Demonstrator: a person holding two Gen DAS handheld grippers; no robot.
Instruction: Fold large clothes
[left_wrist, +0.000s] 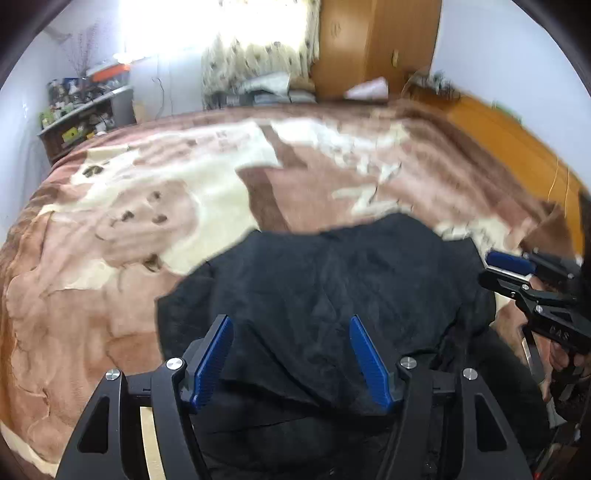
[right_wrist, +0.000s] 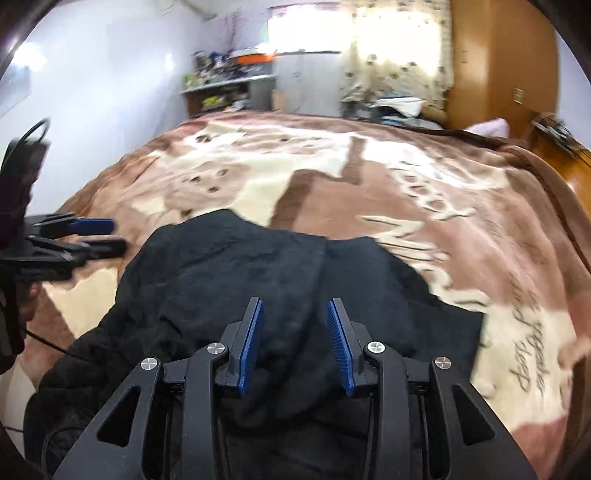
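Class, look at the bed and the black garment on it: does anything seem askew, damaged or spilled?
Nothing spilled or damaged. The black garment lies rumpled on the blanket, its far edge uneven with a notch in the middle, so the fold is not yet neat. Both grippers, left and right, are open and empty above it.

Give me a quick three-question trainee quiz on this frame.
1. True or false: the left tongs grip the black garment.
2. The garment lies on: A) a bare floor B) a brown and cream blanket C) a chair.
3. What colour are the pads on the right tongs?

Key: 1 false, both tongs stand open with nothing pinched; 2 B; 3 blue.
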